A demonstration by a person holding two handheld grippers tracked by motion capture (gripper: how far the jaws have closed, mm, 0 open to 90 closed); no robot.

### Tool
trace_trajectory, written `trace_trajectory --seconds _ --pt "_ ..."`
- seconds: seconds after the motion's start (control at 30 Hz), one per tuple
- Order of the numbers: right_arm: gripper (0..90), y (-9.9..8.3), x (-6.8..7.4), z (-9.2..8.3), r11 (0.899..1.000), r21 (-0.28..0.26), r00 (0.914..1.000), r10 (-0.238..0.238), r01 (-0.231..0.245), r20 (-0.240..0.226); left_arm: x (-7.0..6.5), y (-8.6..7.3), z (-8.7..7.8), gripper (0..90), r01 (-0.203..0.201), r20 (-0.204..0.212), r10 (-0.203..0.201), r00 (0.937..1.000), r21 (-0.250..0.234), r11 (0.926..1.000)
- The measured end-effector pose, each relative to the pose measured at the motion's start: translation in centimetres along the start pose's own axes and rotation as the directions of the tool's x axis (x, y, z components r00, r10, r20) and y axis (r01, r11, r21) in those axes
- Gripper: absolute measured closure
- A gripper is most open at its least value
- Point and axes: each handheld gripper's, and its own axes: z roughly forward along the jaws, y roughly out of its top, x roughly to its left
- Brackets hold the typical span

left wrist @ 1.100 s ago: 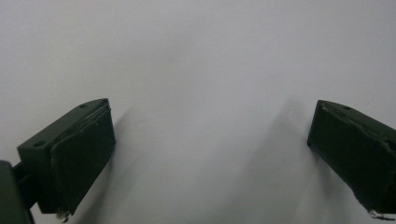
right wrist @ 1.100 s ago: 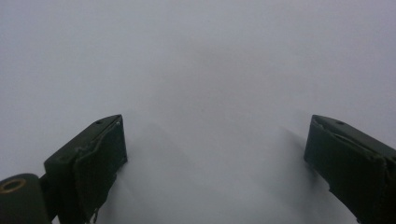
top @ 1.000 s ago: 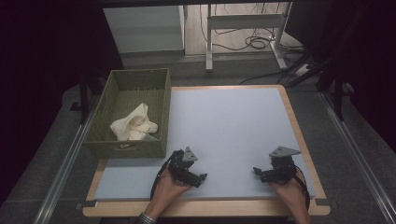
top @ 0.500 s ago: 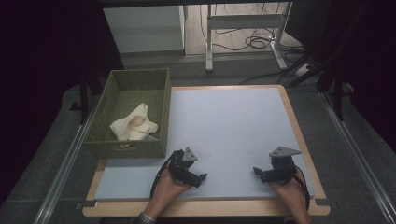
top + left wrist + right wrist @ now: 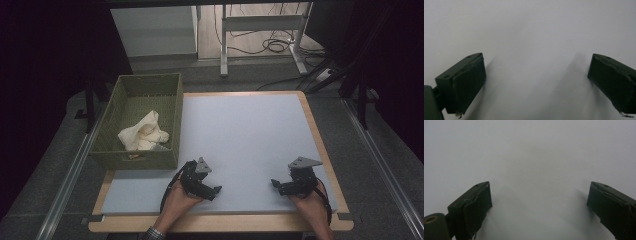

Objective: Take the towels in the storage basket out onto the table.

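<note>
My left gripper [image 5: 216, 190] rests low over the pale grey table mat [image 5: 245, 135] near its front edge, held by a hand. In the left gripper view its jaws stand wide apart, the gripper [image 5: 536, 85] open with bare mat between them. My right gripper [image 5: 276, 185] sits at the front right of the mat, also hand-held. The right gripper view shows this gripper [image 5: 539, 207] open over plain mat. A crumpled cream cloth [image 5: 143, 134] lies inside the green woven basket [image 5: 170, 100] at the left, apart from both grippers.
The basket stands on the table's left side, its near wall [image 5: 135, 160] just beyond the left gripper. A wooden rim [image 5: 320, 145] frames the mat. Behind the table are a desk frame [image 5: 260, 35] and cables [image 5: 272, 47] on the floor.
</note>
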Motion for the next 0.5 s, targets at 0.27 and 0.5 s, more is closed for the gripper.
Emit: trace_trajectory --seconds 0.27,0.5 --pt "5.6 0.0 0.0 0.0 1.000 0.000 1.0000 0.000 0.000 0.000 0.0 0.8 -0.5 2.4 -0.002 0.021 0.002 0.9998 -0.016 0.9999" --pt "5.6 0.0 0.0 0.0 1.000 -0.001 1.0000 -0.001 0.001 0.000 -0.4 2.5 -0.8 2.4 -0.039 0.031 0.040 0.9987 -0.018 0.9991"
